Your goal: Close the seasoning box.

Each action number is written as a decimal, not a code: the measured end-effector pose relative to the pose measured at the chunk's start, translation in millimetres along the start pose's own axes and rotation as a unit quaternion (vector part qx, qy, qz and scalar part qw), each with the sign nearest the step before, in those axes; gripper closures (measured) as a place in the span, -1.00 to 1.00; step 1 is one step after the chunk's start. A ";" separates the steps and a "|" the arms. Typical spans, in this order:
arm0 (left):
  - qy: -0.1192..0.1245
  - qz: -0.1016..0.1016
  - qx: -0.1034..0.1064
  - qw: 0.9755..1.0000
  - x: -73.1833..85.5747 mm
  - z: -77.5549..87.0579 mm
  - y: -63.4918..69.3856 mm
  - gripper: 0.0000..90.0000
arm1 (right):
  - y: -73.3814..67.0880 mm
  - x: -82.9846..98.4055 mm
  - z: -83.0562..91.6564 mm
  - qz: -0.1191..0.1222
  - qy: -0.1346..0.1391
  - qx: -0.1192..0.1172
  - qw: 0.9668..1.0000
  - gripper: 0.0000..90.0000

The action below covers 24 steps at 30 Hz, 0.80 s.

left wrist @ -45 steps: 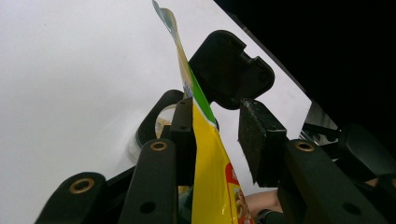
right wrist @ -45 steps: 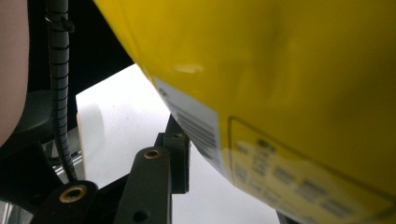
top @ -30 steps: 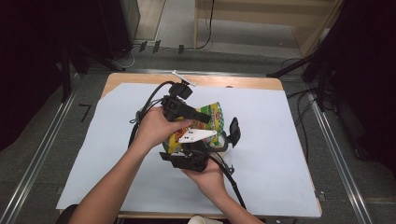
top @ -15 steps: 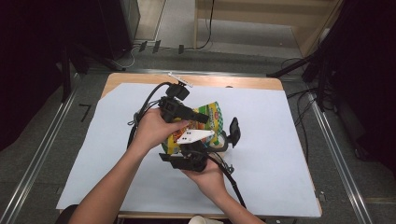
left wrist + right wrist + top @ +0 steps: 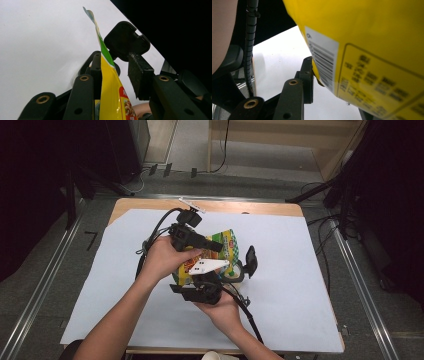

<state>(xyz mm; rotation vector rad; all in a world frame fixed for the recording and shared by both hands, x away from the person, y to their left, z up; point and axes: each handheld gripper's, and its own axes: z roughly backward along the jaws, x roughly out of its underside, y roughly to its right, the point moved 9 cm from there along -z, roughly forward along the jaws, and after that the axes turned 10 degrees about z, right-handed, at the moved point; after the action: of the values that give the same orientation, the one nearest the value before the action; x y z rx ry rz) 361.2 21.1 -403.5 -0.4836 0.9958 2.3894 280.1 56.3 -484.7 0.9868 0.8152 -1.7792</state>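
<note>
Holding steady: both grippers unmoved on snack bag.

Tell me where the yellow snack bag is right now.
In the high view the yellow snack bag is held up over the middle of the white-covered table, between the left hand-held gripper and the right hand-held gripper.

counter: wooden top, bare along far edge | white sheet: covers most of counter, near-left corner overhangs | small white strip: lies on far edge, left of centre | metal rails: run along floor, left and right of counter | wooden panel: far, on floor
</note>
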 end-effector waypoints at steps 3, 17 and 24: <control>-0.001 0.001 -0.001 1.000 0.2 -1.0 -0.1 0.50 | 0.2 0.7 0.0 -0.002 -0.001 0.000 1.000 0.51; -0.003 0.004 -0.003 1.000 -0.2 -1.9 -1.7 0.49 | -2.2 -1.0 1.7 -0.009 0.004 -0.004 1.000 0.50; -0.001 0.003 -0.009 1.000 -1.2 -1.6 -4.0 0.48 | -2.8 -2.8 3.5 -0.009 0.009 -0.004 1.000 0.50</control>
<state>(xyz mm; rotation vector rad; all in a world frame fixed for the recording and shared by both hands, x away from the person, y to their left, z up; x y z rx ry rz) 364.6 21.9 -406.2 -0.4854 0.9768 2.4068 277.3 55.5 -480.3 0.9940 0.8442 -1.7822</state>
